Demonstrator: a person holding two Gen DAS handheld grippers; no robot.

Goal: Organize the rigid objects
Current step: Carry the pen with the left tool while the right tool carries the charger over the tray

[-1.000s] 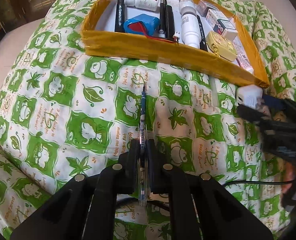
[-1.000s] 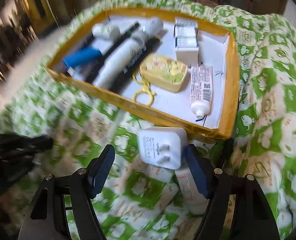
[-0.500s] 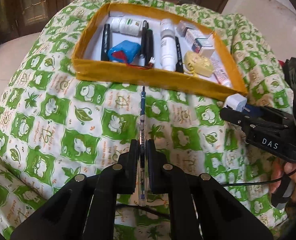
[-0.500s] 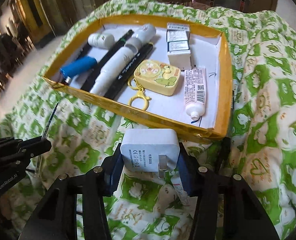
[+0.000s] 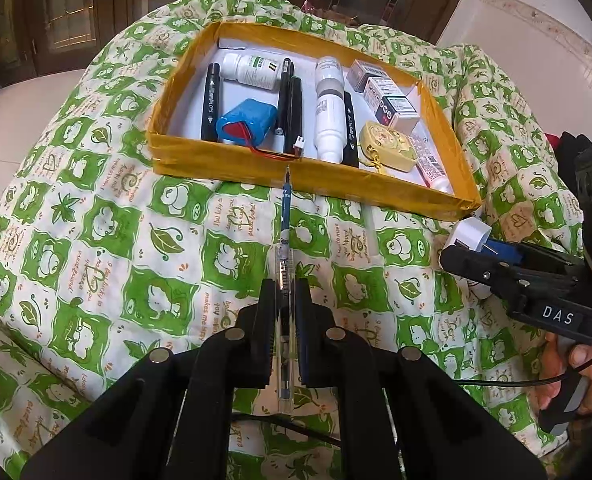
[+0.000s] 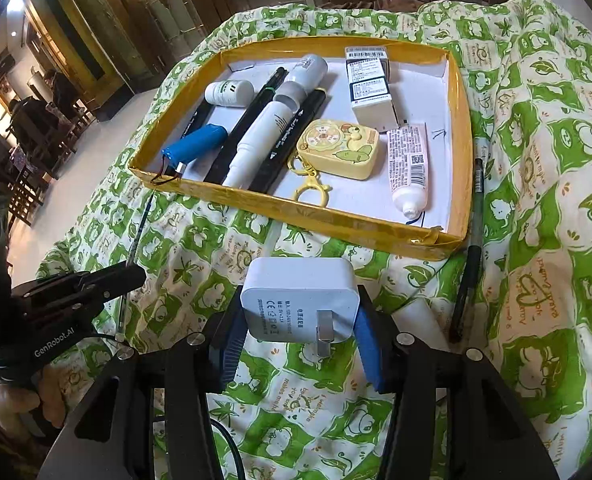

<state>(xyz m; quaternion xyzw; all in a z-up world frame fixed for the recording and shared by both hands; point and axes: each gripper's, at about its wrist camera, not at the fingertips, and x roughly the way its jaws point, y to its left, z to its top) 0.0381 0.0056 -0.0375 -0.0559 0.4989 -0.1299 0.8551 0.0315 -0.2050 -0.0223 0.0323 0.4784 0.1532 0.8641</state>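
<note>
My left gripper (image 5: pixel 284 292) is shut on a clear pen with a blue refill (image 5: pixel 284 216), whose tip points at the near wall of the yellow-rimmed tray (image 5: pixel 255 162). The right gripper (image 6: pixel 300 320) is shut on a white plug charger (image 6: pixel 300 296), prongs facing the camera, held just above the quilt in front of the tray's (image 6: pixel 336 224) near right corner. In the left wrist view the right gripper (image 5: pixel 468 264) and the charger (image 5: pixel 466 236) are at the right edge. The right wrist view has the left gripper (image 6: pixel 131 274) and pen (image 6: pixel 137 236) at the left.
The tray holds black markers (image 6: pixel 251 128), a blue battery pack (image 6: pixel 193 144), white bottles (image 6: pixel 271 128), small boxes (image 6: pixel 370 84), a yellow keychain case (image 6: pixel 338 148) and a tube (image 6: pixel 408 164). A dark pen (image 6: pixel 470 264) and a white tube (image 6: pixel 420 316) lie on the green quilt right of the tray.
The right gripper closed on the white charger and lifted it off the quilt. The left gripper rose slightly with the pen, and its view tilted up toward the tray.
</note>
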